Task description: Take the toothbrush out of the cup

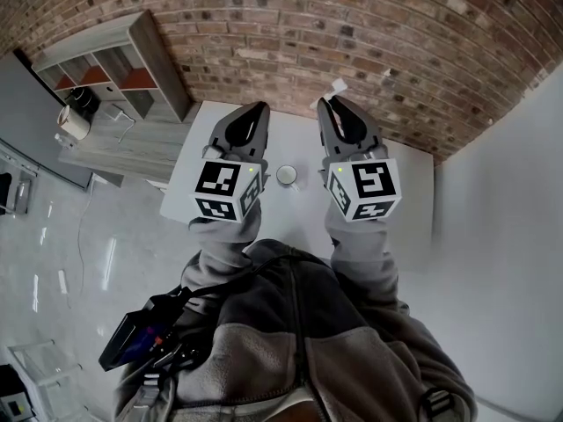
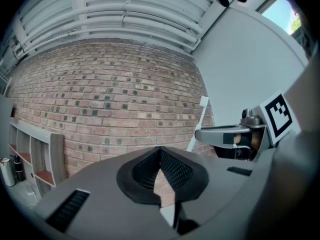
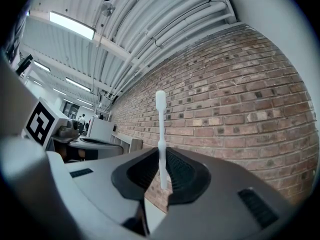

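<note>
A small white cup (image 1: 287,175) stands on the white table (image 1: 413,192) between my two grippers, and I see nothing sticking out of it. My right gripper (image 1: 331,105) is shut on a white toothbrush (image 1: 339,86), which pokes out past the fingertips. In the right gripper view the toothbrush (image 3: 160,134) stands upright, pinched between the jaws of that gripper (image 3: 162,156). My left gripper (image 1: 256,112) is raised left of the cup; its own view shows the left gripper (image 2: 160,153) shut with nothing in it. That view also catches the toothbrush (image 2: 198,121) at the right gripper's tip.
A brick wall (image 1: 352,33) runs close behind the table's far edge. A grey shelf unit (image 1: 114,69) stands at the left, with a low cabinet and kettle-like items (image 1: 75,121) beside it. A white wall (image 1: 510,236) closes the right side.
</note>
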